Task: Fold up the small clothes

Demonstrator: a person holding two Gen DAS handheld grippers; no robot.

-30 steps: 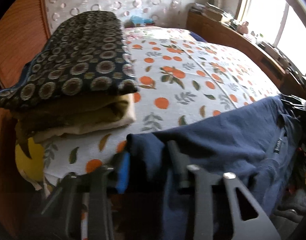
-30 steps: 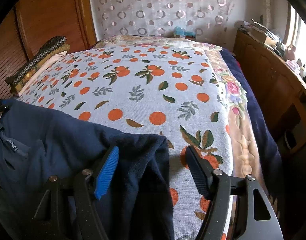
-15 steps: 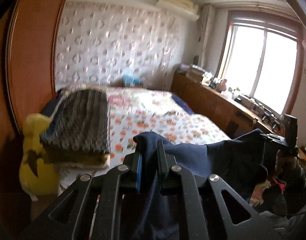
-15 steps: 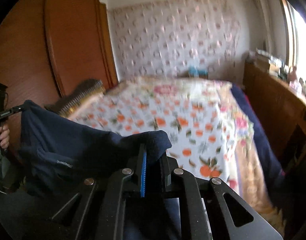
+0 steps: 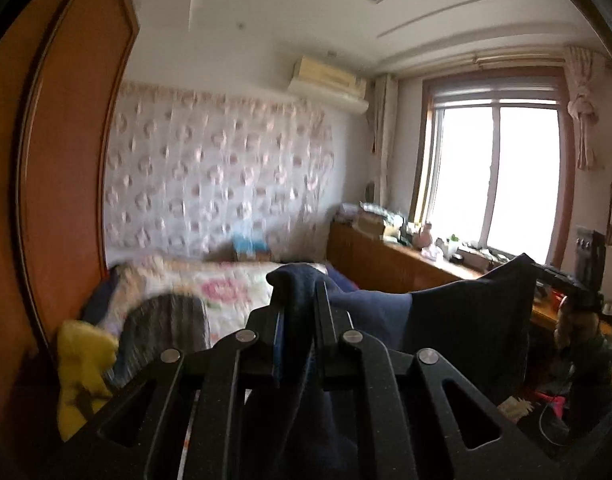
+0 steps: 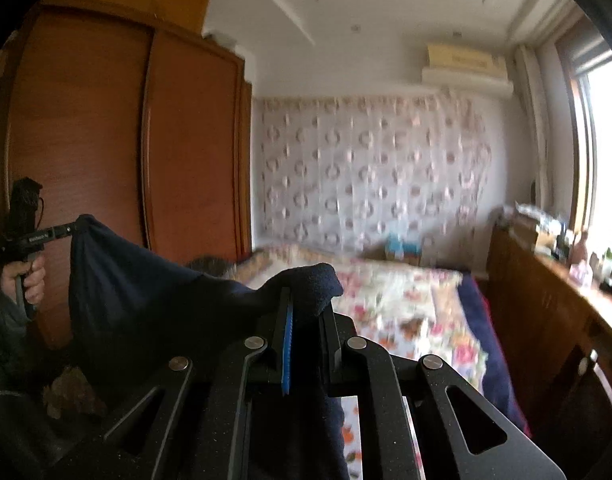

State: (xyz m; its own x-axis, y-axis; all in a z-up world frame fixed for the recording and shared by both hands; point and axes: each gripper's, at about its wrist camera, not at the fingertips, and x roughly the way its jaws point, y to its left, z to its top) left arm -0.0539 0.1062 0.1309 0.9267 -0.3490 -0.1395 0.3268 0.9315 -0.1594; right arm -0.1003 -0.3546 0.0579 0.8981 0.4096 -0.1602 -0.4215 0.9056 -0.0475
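Observation:
A navy blue garment [image 5: 457, 320] hangs spread in the air between my two grippers, above the near end of the bed. In the left wrist view my left gripper [image 5: 300, 296] is shut on one top corner, and the cloth runs right to my right gripper [image 5: 549, 271]. In the right wrist view my right gripper [image 6: 306, 304] is shut on the other top corner of the garment [image 6: 146, 292]. From there the cloth stretches left to my left gripper [image 6: 70, 229], held by a hand [image 6: 26, 280]. The garment's lower part drops out of sight behind the fingers.
The bed [image 6: 409, 300] with its orange-print cover lies ahead and below. A stack of folded clothes [image 5: 166, 324] and a yellow soft item [image 5: 82, 364] sit at its left edge. A wooden wardrobe [image 6: 118, 152] stands on the left, a low cluttered cabinet [image 5: 389, 256] under the window.
Both grippers closed on the navy garment's corners and lifted it off the bed. Both views swung up from the bedcover to the room.

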